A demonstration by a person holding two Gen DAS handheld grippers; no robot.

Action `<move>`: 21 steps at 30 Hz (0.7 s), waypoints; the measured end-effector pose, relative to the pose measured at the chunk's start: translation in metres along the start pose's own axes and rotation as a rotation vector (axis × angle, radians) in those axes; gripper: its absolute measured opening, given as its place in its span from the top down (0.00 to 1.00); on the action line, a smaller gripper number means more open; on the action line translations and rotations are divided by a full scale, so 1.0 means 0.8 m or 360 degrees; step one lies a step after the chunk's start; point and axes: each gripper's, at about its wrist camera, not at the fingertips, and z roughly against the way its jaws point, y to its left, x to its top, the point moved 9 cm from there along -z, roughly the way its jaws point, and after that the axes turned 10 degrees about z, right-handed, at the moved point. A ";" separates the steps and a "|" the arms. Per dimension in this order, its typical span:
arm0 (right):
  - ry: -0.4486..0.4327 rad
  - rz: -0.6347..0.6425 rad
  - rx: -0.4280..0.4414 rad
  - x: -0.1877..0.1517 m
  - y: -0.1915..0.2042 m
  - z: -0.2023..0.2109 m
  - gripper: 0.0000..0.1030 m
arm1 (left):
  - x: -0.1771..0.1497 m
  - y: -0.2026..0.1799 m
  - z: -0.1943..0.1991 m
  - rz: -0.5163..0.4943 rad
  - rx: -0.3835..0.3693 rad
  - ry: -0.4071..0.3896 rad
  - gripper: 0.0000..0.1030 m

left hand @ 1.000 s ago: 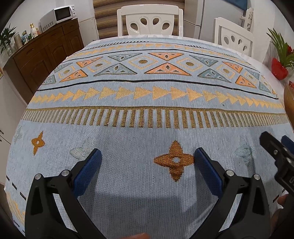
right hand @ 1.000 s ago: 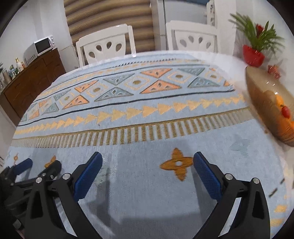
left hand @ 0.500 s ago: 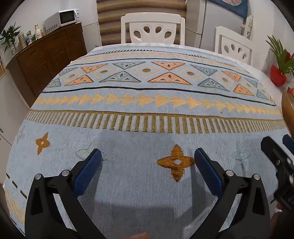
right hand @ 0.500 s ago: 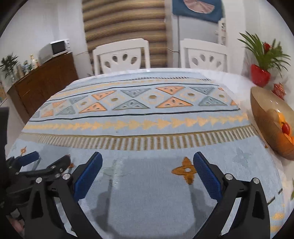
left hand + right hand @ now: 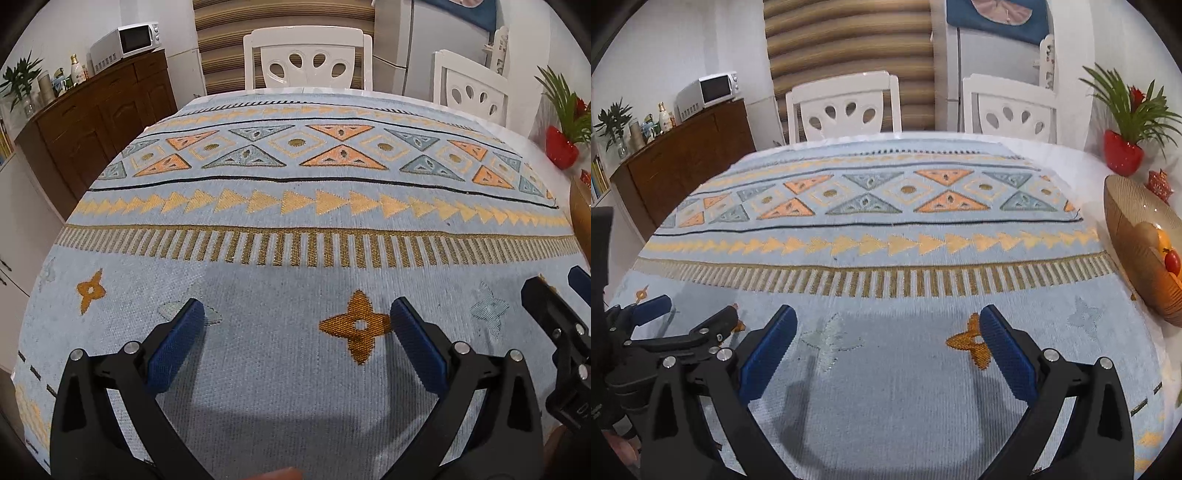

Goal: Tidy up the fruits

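Both the left gripper [image 5: 293,319] and right gripper [image 5: 888,325] are tilting up from the tablecloth [image 5: 886,258], jaws apart and empty, bringing the fruit bowl [image 5: 1134,236] into view.

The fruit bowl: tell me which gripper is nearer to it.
Right. The right gripper hovers open over the tablecloth with the fruit bowl just off to its right. The left gripper, also open, sits farther left, with the right gripper between it and the bowl.
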 end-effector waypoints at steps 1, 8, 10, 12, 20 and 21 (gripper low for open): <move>0.0012 -0.0006 0.0001 -0.001 0.000 -0.002 0.05 | 0.000 0.001 0.000 0.0000 0.0000 -0.0001 0.03; 0.0086 -0.0038 -0.0002 -0.008 -0.003 -0.012 0.05 | -0.001 0.002 -0.001 0.0004 0.0006 0.0012 0.03; 0.0098 -0.0024 -0.0020 -0.009 -0.003 -0.013 0.05 | -0.002 0.001 -0.002 0.0004 0.0007 0.0020 0.03; 0.0118 -0.0011 -0.0028 -0.009 -0.001 -0.016 0.05 | -0.003 0.001 -0.004 -0.0003 0.0011 0.0036 0.03; 0.0143 -0.0011 -0.0035 -0.012 -0.003 -0.020 0.05 | -0.006 -0.001 -0.011 -0.0009 0.0005 0.0081 0.03; 0.0140 -0.0008 -0.0035 -0.011 -0.002 -0.020 0.05 | -0.006 -0.001 -0.010 -0.0011 0.0006 0.0082 0.03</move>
